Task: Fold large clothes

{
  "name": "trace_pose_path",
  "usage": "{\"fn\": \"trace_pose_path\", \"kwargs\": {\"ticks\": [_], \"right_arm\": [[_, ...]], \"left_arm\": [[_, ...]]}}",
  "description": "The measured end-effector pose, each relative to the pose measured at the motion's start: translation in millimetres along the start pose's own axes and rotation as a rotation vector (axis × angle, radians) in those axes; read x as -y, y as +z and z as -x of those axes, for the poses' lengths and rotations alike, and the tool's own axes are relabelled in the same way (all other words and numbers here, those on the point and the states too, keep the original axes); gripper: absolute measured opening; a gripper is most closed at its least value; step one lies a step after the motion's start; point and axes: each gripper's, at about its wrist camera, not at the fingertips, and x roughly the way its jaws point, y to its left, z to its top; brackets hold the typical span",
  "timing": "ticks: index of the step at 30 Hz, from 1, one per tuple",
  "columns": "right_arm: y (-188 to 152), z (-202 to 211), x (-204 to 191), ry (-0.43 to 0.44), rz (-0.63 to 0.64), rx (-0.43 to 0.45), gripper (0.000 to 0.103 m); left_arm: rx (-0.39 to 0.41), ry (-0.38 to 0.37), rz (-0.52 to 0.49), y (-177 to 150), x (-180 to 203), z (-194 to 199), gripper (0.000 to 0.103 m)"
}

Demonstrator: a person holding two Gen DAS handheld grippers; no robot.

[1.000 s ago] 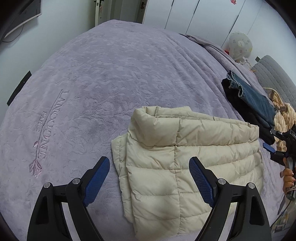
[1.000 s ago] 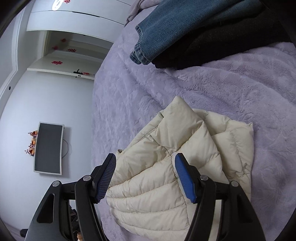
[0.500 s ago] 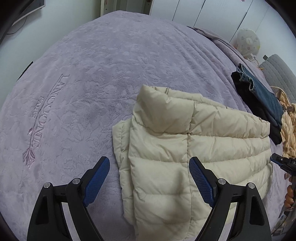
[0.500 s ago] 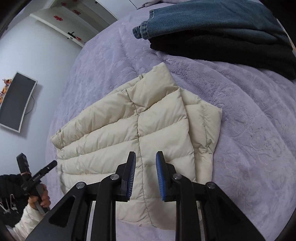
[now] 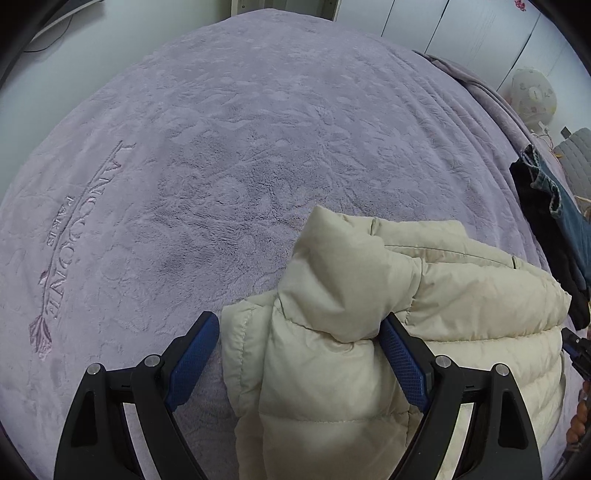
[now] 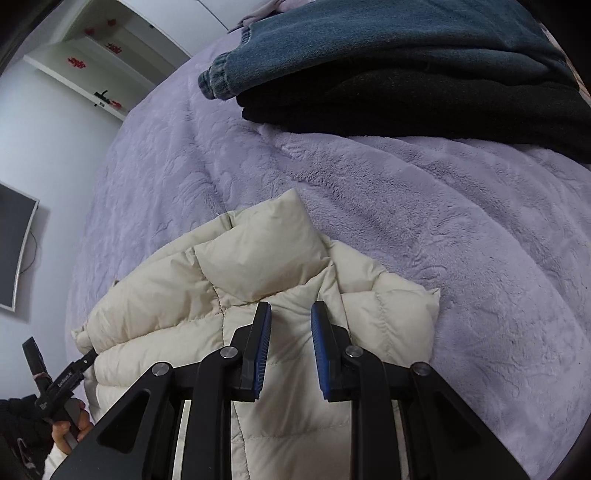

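A cream puffer jacket (image 5: 369, 332), folded into a thick block, lies on the lilac blanket (image 5: 221, 147). My left gripper (image 5: 299, 354) is open wide and straddles the jacket's collar end. Its right pad (image 5: 402, 362) sits against the padded fold, and its left pad (image 5: 192, 358) stands just off the jacket's edge. In the right wrist view my right gripper (image 6: 290, 332) hovers close over the jacket (image 6: 258, 266), near its folded sleeve. Its jaws are narrowed to a slim gap, with no fabric pinched between the pads.
Folded blue jeans (image 6: 369, 48) lie on a black garment (image 6: 406, 107) farther up the bed. A screen (image 6: 14, 251) hangs on the wall and white wardrobe doors (image 5: 461, 33) stand beyond the bed. A person's hand (image 6: 70, 424) holds the left gripper at the jacket's far edge.
My left gripper has come down and closer until the collar end sits between its jaws. My right gripper's jaws went from wide to a narrow gap, and it dropped toward the jacket.
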Motion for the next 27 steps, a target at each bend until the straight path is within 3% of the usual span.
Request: {"fn": "trace_pose_path", "kwargs": {"ticks": [2,4,15,18,27], "right_arm": [[-4,10,4,0.005,-0.003,0.001,0.039],[-11,22,8,0.009,-0.009,0.012,0.076],[-83,74,50,0.085,-0.177,-0.016,0.086],[-110,80,59,0.13,-0.228,-0.043,0.103],[-156,53,68,0.325,-0.392,-0.124,0.103]], "left_arm": [[-0.004,-0.016,-0.009,-1,-6,8,0.088],[-0.018,-0.051,0.002,-4,-15,16,0.088],[-0.181,-0.35,0.165,-44,-64,19,0.088],[-0.211,-0.398,0.174,-50,-63,12,0.088],[-0.257,-0.431,0.158,-57,-47,-17,0.088]]}}
